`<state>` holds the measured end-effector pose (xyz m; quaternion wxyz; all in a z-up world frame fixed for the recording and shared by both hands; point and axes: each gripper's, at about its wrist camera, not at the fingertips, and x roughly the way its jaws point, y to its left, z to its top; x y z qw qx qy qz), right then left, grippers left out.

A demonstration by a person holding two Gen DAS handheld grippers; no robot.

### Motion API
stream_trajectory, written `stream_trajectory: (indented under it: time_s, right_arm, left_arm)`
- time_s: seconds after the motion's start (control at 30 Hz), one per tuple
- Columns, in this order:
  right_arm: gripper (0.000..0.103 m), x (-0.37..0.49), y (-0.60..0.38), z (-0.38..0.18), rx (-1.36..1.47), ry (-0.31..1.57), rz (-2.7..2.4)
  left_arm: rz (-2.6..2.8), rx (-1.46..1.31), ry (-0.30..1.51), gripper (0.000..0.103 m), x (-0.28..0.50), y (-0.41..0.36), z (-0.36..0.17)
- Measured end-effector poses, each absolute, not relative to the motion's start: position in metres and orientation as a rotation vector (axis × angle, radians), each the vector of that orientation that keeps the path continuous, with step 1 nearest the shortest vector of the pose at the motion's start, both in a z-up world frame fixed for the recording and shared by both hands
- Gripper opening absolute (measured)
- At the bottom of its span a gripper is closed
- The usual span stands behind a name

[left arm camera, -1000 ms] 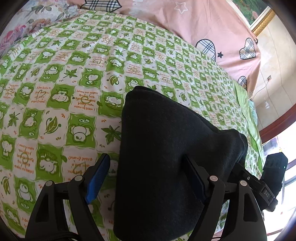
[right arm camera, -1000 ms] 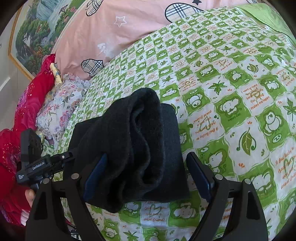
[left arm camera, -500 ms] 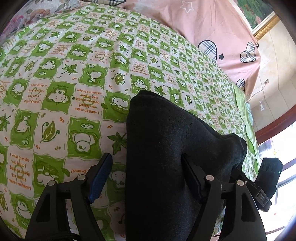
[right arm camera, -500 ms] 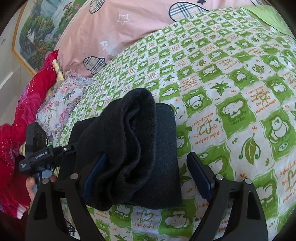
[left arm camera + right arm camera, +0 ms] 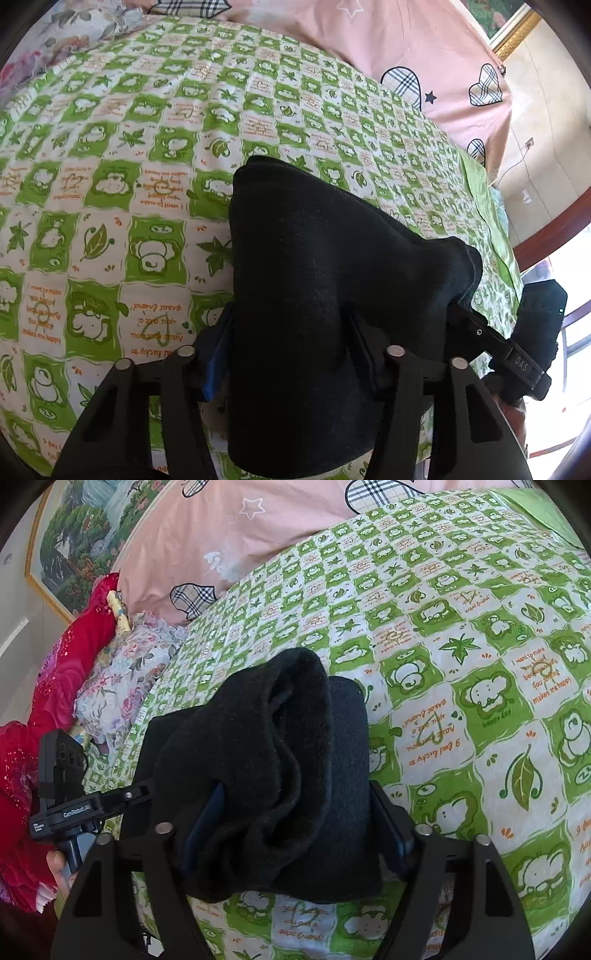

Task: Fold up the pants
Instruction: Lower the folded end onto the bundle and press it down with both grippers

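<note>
Left wrist view shows the left gripper (image 5: 291, 350), its fingers just closing, pinching the folded black pants (image 5: 325, 280) at frame centre on the bed (image 5: 110, 155); both grips should bite evenly.

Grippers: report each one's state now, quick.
Left gripper: jaws just closing, pads now against the folded black fleece pants.
Right gripper: jaws just closing, pads now against the same pants.

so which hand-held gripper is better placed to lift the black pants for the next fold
Probably neither alone. The left hand-held gripper and right hand-held gripper have both just been closing, each astride one end of the folded black pants. The right spans the thicker rolled layers; the left squeezes a flatter edge.
</note>
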<state>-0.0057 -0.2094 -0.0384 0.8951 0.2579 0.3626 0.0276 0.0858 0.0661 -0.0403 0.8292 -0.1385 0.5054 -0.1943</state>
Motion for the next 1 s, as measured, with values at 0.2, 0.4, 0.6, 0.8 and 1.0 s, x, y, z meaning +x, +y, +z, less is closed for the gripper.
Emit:
stream_trajectory:
  time_s: [0.2, 0.4, 0.6, 0.8, 1.0]
  right_arm:
    - [0.052, -0.007, -0.199, -0.023, 0.494, 0.726, 0.068]
    - [0.048, -0.006, -0.185, 0.003, 0.451, 0.679, 0.093]
    - [0.047, 0.013, -0.167, 0.021, 0.415, 0.654, 0.158]
    - [0.047, 0.045, -0.153, 0.029, 0.380, 0.653, 0.207]
    - [0.047, 0.083, -0.144, 0.021, 0.375, 0.697, 0.248]
  left_arm:
    - [-0.421, -0.327, 1.032, 0.034, 0.079, 0.073, -0.025]
    - [-0.413, -0.301, 0.958, 0.032, 0.066, 0.078, 0.004]
    - [-0.374, -0.304, 0.892, 0.032, 0.065, 0.100, 0.031]
    - [-0.310, -0.302, 0.877, 0.032, 0.081, 0.121, 0.036]
    - [-0.255, -0.304, 0.874, 0.032, 0.096, 0.138, 0.032]
